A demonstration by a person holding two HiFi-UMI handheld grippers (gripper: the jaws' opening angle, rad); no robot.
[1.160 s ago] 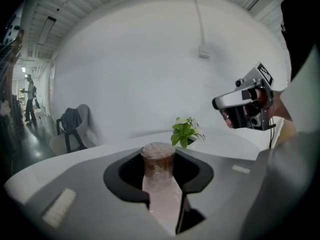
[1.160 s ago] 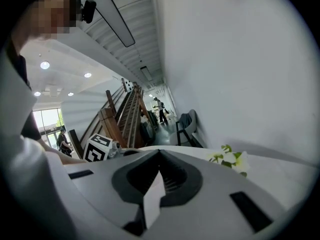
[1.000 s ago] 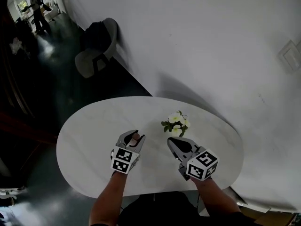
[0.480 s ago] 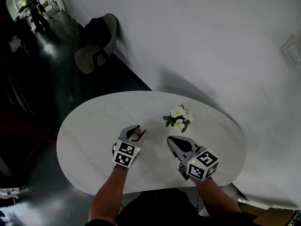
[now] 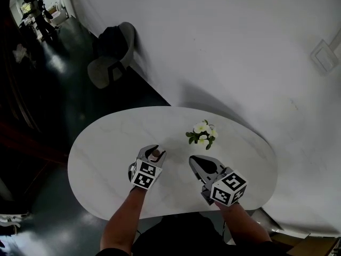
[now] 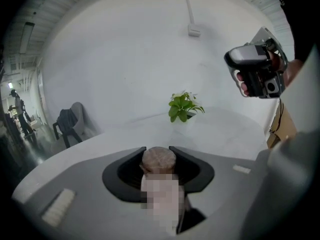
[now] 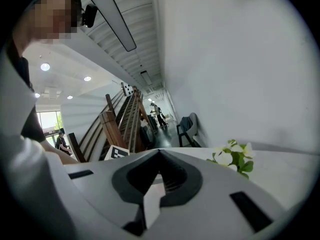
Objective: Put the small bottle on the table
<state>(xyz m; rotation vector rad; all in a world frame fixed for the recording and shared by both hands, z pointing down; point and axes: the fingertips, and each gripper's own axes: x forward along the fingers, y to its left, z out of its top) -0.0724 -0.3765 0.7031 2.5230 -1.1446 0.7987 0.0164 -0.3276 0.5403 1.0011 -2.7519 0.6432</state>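
oval white table (image 5: 106, 148), seen from above. left gripper (image 5: 155, 151) low over the table's near middle, arm reaching in from the near edge. bottle (image 6: 159, 160) stands between its jaws, round brown cap up, level with the jaw tips. jaws opening, near their widest, one tip on each side of the cap; cannot tell if the pads touch it. bottle's base not visible, so contact with the table unclear. right gripper (image 5: 193, 159) just to the right of the left one, also over the table, pointing toward the flowers (image 5: 201, 136). its jaws are together at the tips, with only the diamond-shaped hollow behind them. the two grippers are apart, not touching. flowers, white with green leaves, stand on the table just beyond the right gripper and near the far edge. bottle sits left of the flowers and nearer the person. white wall (image 5: 224, 47) behind the table, small plate (image 5: 325, 57) on it at upper right. grey chair (image 5: 109, 63) with something dark on it against the wall, well beyond the table. dark glossy floor (image 5: 48, 121) at left; a person (image 5: 34, 9) stands far off down the corridor.
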